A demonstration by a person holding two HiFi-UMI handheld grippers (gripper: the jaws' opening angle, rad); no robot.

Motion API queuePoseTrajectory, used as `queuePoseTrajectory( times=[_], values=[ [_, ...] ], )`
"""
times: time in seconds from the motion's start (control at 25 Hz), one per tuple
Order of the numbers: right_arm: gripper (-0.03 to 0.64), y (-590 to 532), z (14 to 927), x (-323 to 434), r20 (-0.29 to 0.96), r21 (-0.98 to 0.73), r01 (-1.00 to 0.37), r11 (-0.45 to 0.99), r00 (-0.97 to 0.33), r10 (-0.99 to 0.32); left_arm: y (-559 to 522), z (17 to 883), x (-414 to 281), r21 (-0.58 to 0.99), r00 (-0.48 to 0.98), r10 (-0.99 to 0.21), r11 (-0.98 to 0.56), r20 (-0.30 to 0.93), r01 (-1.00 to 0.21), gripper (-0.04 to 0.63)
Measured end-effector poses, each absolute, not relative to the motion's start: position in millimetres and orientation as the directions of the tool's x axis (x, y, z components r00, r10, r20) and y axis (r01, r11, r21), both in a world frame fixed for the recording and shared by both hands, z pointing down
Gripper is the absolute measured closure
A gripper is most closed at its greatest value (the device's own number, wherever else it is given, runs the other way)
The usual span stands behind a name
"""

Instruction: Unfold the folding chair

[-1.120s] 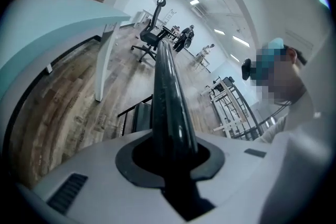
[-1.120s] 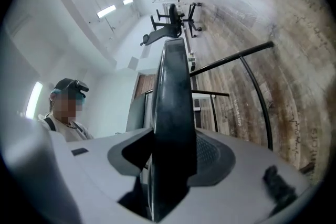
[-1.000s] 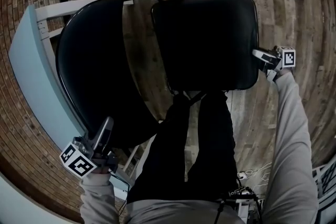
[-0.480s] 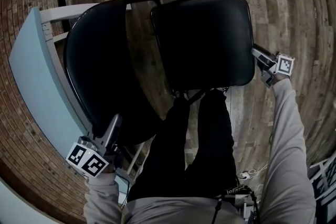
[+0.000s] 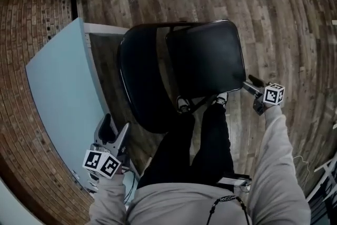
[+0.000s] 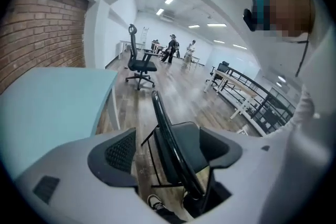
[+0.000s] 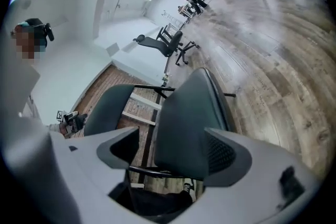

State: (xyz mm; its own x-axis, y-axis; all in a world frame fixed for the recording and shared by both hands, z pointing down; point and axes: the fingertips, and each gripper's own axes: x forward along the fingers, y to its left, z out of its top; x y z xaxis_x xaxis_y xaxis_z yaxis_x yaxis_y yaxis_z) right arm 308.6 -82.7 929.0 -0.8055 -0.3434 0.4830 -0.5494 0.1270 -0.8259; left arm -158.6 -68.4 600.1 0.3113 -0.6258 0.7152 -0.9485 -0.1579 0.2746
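The black folding chair stands opened out on the wood floor, its seat [image 5: 205, 60] level and its backrest [image 5: 142, 81] toward the table. My left gripper [image 5: 117, 125] hangs over the table's edge, well clear of the backrest. Its jaws are opening and hold nothing. In the left gripper view the backrest rim [image 6: 167, 131] shows far off between the fingers. My right gripper [image 5: 250, 83] hovers just off the seat's near right corner without touching it. Its jaws are opening too, with nothing between them. The right gripper view looks over the seat [image 7: 189, 118] and backrest [image 7: 107, 105].
A light blue table [image 5: 63, 92] stands against the brick wall [image 5: 21, 34], left of the chair. The person's dark legs [image 5: 195, 150] are just behind the chair. Farther off are an office chair [image 6: 140, 64], white table frames [image 6: 247, 97] and several people.
Both grippers have let go of the chair, the left of the backrest edge and the right of the seat edge. They have opened and lifted back and away, and the chair looks smaller.
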Motion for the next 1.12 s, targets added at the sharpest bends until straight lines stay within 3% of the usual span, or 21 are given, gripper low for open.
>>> queuePoseTrajectory(
  times=[0.24, 0.4, 0.44, 0.52, 0.6, 0.88, 1.12],
  values=[
    [0.255, -104.2, 722.2, 246.3, 0.437, -0.726, -0.611, 0.317, -0.765, -0.473, -80.2, 483.4, -141.9, 0.344, 0.409, -0.748, -0.254, 0.523, -0.904, 0.288],
    [0.262, -111.6, 546.8, 174.5, 0.361, -0.596, -0.630, 0.499, -0.765, -0.534, -82.8, 401.6, -125.0, 0.328, 0.497, -0.772, -0.387, 0.396, -0.862, 0.458],
    [0.287, -113.4, 504.3, 157.9, 0.342, -0.555, -0.636, 0.536, -0.762, -0.549, -82.4, 380.9, -118.6, 0.317, 0.523, -0.773, -0.426, 0.358, -0.847, 0.500],
    [0.492, -109.2, 427.1, 124.2, 0.308, -0.478, -0.651, 0.590, -0.753, -0.582, -74.7, 342.5, -107.6, 0.285, 0.575, -0.761, -0.504, 0.300, -0.815, 0.587],
    [0.604, -99.8, 364.3, 90.9, 0.273, -0.402, -0.663, 0.632, -0.745, -0.608, -69.3, 309.1, -99.6, 0.247, 0.624, -0.741, -0.575, 0.246, -0.780, 0.588],
    [0.607, -60.1, 218.9, 3.4, 0.133, -0.242, -0.668, 0.704, -0.741, -0.658, -66.9, 234.0, -108.9, 0.167, 0.679, -0.729, -0.661, 0.089, -0.732, 0.591],
    [0.609, -43.0, 179.6, -11.0, 0.106, -0.160, -0.708, 0.688, -0.705, -0.701, -58.0, 200.2, -129.2, 0.134, 0.659, -0.752, -0.652, 0.014, -0.746, 0.591]
  ],
)
